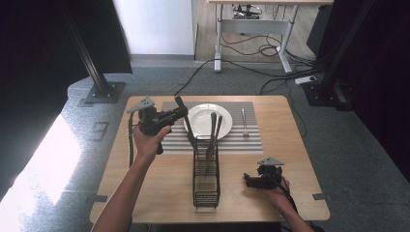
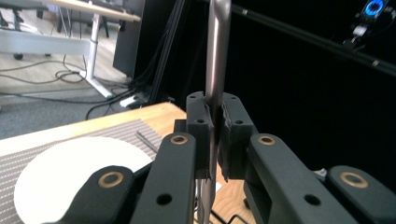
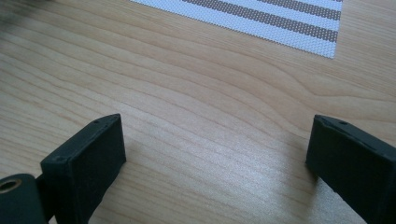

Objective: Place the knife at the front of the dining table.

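Looking down from the high view, we see a wooden table [image 1: 159, 183] carrying a striped placemat [image 1: 246, 137] at its far half. A white plate [image 1: 200, 118] sits on the placemat, and a fork [image 1: 244, 121] lies on the mat to the right of the plate, apart from it. A black wire caddy [image 1: 206, 181] stands near the table centre, its far end at the near edge of the placemat, with 2 utensil handles [image 1: 213, 128] rising from it and leaning over the plate.

The left gripper [image 1: 180, 113] is held above the table at the left edge of the plate. In the left gripper view, its jaws are clamped narrowly on a slender metal utensil [image 2: 217, 56], which stands upright between the pads [image 2: 201, 128] and extends above and below them. We cannot tell which kind of utensil it is. The plate [image 2: 70, 177] and placemat [image 2: 28, 151] lie below and to the left in that view.

The right gripper [image 1: 247, 180] rests low at the near right of the table, well apart from the caddy, held by the person's right hand [image 1: 275, 191]. In the right gripper view, its jaws stand wide apart over bare wood [image 3: 201, 121], holding nothing, with the placemat's corner [image 3: 299, 28] farther ahead.
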Demonstrator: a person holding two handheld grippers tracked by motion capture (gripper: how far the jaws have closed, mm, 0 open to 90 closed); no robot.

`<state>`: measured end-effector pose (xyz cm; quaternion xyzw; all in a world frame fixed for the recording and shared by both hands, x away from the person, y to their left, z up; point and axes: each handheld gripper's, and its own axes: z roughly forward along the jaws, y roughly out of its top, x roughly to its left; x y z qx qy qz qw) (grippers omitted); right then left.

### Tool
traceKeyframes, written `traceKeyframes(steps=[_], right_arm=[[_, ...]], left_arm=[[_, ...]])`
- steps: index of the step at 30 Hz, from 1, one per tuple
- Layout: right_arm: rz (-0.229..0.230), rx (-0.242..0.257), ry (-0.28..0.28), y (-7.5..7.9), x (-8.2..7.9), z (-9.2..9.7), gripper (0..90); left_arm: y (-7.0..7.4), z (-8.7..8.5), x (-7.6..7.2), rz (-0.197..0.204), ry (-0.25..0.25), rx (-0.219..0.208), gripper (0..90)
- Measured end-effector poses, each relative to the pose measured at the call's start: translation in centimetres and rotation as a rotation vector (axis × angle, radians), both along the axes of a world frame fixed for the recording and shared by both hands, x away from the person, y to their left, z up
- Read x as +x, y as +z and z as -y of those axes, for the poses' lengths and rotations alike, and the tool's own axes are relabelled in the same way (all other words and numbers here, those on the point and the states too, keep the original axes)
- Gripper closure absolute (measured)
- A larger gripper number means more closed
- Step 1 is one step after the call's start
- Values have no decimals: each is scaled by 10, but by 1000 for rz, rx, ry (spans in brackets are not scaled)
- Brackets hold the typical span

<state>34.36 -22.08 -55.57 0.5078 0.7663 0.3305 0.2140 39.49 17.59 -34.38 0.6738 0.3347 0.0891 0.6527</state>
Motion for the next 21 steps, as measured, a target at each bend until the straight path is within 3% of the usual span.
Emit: traceKeyframes(steps=[8, 15, 21], right_arm=[[0, 0, 1, 0, 0, 0, 46], [0, 0, 1, 0, 0, 0, 46], [0, 0, 1, 0, 0, 0, 46]], left_arm=[[10, -20, -2, 30, 79, -1, 840], [16, -34, -7, 55, 113, -13, 841], [12, -34, -6, 63, 156, 76, 840]])
